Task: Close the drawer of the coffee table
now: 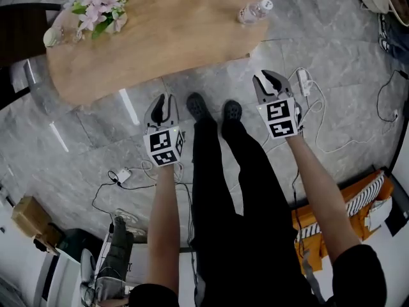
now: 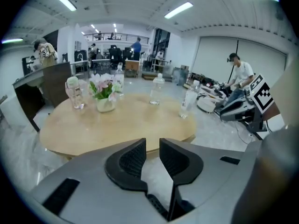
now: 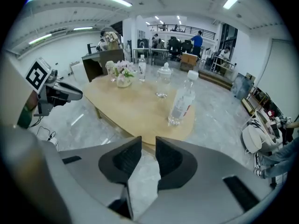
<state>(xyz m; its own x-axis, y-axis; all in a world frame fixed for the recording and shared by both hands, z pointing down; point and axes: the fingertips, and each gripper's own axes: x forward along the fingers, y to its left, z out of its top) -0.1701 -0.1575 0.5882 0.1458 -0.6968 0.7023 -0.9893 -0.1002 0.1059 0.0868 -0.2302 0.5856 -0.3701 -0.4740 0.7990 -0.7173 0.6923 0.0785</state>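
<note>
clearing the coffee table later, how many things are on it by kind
plastic bottles: 2
glass jar: 1
flower vase: 1
drinking glass: 1
total: 5

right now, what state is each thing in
left gripper: fingers slightly apart, empty
right gripper: fingers slightly apart, empty
bottle: upright, capped
vase: upright
table: no drawer seen sticking out
</note>
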